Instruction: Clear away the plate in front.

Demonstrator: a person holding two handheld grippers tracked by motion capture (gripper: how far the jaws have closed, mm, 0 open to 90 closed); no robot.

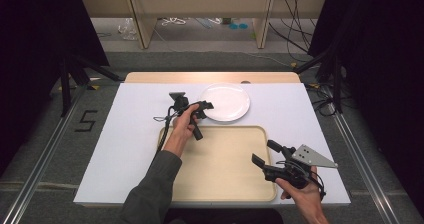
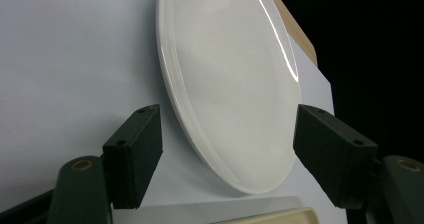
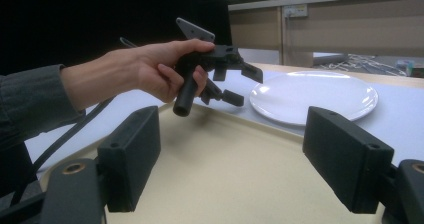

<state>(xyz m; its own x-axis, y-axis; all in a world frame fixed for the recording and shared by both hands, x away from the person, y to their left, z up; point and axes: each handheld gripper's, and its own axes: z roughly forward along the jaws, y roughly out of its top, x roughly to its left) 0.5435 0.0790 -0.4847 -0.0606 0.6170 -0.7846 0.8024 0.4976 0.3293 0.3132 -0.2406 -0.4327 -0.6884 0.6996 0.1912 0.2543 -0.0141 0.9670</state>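
A white plate (image 1: 225, 101) lies empty on the white table cover, just beyond the far edge of a beige tray (image 1: 225, 169). My left gripper (image 1: 205, 109) hovers at the plate's near-left rim, above the tray's far edge, and it is open with nothing held. In the left gripper view the plate (image 2: 235, 84) lies ahead between the spread jaws of the left gripper (image 2: 232, 154), without touching them. My right gripper (image 1: 264, 152) is open and empty above the tray's near-right corner. The right gripper view looks past the right gripper (image 3: 232, 159) to the tray (image 3: 240, 129), the plate (image 3: 315, 96) and the left gripper (image 3: 240, 84).
The white cover (image 1: 125, 134) spreads wide on both sides of the tray. A wooden table edge (image 1: 210, 77) runs behind the plate. Black curtains and stand legs (image 1: 70, 79) flank the table. A cable (image 1: 162, 118) trails from the left gripper.
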